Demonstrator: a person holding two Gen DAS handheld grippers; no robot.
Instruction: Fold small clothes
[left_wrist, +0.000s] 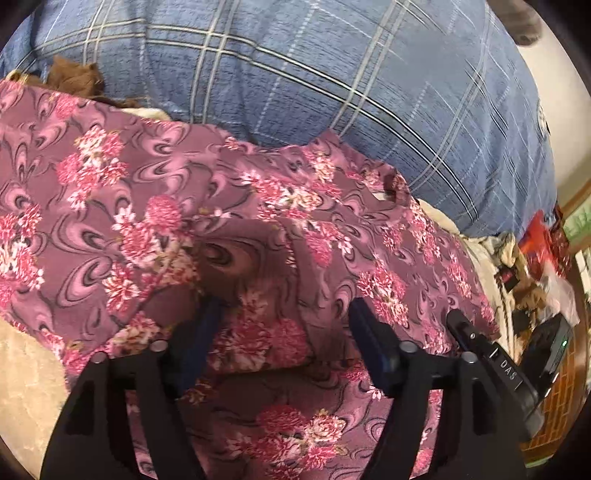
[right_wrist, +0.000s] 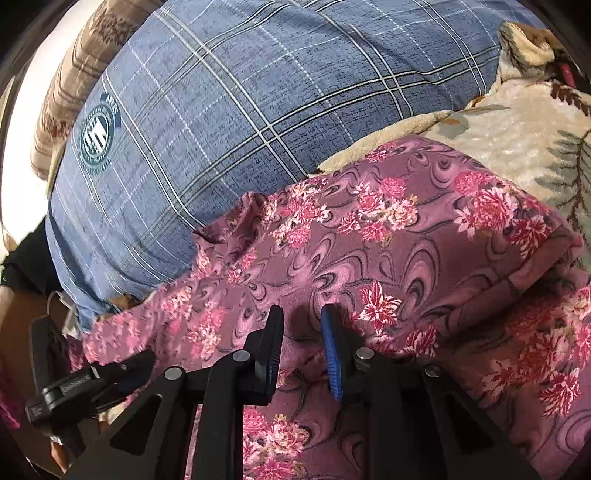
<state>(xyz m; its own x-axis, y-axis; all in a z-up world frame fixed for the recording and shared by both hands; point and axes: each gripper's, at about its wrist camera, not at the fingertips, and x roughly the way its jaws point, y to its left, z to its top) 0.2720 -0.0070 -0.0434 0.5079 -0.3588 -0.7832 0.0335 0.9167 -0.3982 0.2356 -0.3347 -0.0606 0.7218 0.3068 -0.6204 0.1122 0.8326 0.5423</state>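
A mauve garment printed with pink flowers and swirls lies rumpled across the bed, with a folded layer near its middle. In the left wrist view my left gripper hovers low over it, its jaws wide apart, and a loose ridge of the cloth lies between the fingers untouched by the pads. In the right wrist view the same garment fills the lower half. My right gripper stands just above it with a narrow gap between its blue-padded fingers; only shadowed cloth shows in the gap, nothing pinched.
A large blue plaid pillow lies right behind the garment. A cream fleece blanket with a leaf print covers the bed. A brown patterned pillow sits at the far left. Red and dark clutter lies beyond the bed's right edge.
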